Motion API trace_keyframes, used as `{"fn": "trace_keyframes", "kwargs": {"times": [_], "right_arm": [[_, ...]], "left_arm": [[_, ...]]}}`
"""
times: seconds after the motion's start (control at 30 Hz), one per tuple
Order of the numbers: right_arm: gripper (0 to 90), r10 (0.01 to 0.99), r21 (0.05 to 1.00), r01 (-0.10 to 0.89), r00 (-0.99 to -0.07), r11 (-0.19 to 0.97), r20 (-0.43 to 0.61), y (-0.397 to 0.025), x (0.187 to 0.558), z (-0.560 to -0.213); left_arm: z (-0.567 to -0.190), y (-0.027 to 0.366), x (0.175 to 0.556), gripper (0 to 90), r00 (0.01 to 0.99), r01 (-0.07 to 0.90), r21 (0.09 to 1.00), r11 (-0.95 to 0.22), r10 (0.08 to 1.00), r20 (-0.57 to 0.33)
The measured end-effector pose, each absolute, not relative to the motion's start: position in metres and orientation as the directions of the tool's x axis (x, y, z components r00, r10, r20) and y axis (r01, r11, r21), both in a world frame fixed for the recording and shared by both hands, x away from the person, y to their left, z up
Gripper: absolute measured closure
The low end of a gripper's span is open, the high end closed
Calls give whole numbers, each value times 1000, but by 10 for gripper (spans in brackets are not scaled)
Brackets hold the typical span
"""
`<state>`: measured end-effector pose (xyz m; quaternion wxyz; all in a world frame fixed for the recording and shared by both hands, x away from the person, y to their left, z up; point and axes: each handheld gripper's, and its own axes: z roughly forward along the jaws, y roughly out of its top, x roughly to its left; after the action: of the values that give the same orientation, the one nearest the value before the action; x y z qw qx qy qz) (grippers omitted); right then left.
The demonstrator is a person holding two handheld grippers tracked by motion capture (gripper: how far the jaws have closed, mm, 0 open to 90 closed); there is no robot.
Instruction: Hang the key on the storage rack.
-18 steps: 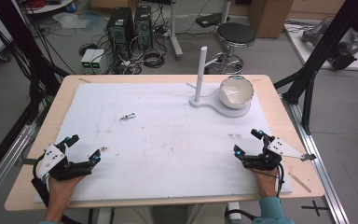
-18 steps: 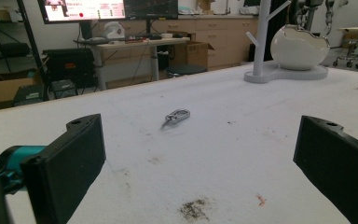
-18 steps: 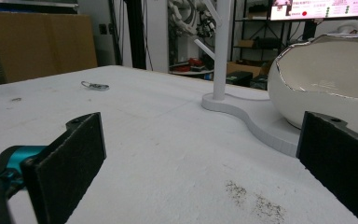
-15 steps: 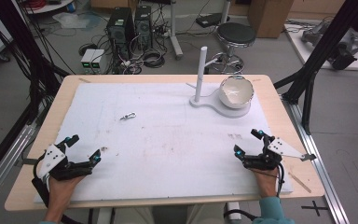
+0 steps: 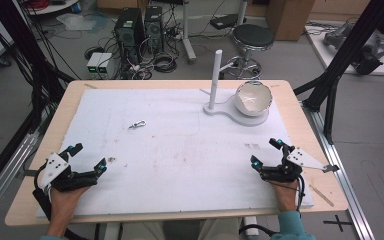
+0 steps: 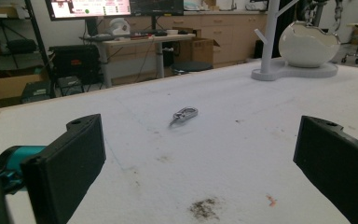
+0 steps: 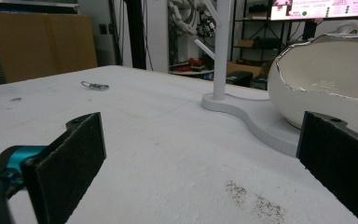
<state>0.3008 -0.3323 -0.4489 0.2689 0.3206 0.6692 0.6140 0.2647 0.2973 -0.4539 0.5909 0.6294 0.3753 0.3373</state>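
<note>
1. Clip (image 5: pixel 137 124) first, from the high view — the small metal clip lies alone on the white mat (image 5: pixel 180 150), left of centre and well apart from both grippers. Held against the pictures from just before, it has not shifted, and neither have my hands. My left gripper (image 5: pixel 86 158) rests at the near left corner, my right gripper (image 5: pixel 266 152) at the near right. Both have their jaws spread wide and nothing between them. The white stand (image 5: pixel 214 80) and the egg-shaped bowl (image 5: pixel 253 98) on its base sit at the far right.

2. Left gripper view — the clip (image 6: pixel 185 114) lies ahead, between the two black jaws as the camera sees them but well beyond their tips. The jaws stand wide apart and hold nothing. The stand (image 6: pixel 269 37) and bowl (image 6: pixel 309 43) sit farther back on the right.

3. Right gripper view — this pair is equally wide open and empty. The bowl (image 7: pixel 328 79) is near on the right, with the stand (image 7: pixel 222 51) beside it. The clip (image 7: pixel 94 85) is small and far off to the left.

4. My reading: nothing has changed in the last half second, so no reach has begun. I judge the left gripper better placed to go for the clip — it looks straight at it.
</note>
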Motion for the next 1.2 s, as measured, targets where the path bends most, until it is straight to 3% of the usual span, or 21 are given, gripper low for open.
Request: {"fn": "trace_keyframes", "kwargs": {"times": [0.2,0.53,1.2], "right_arm": [[5,761,995,93,-648,38,31,-333,301,-449],[5,761,995,91,-648,35,32,-333,301,-449],[5,761,995,89,-649,36,31,-333,301,-449]], "left_arm": [[-433,302,277,26,508,86,996,-28,861,-20],[-389,293,320,26,585,146,971,-189,808,69],[-338,257,415,26,734,279,834,-475,666,133]]}}
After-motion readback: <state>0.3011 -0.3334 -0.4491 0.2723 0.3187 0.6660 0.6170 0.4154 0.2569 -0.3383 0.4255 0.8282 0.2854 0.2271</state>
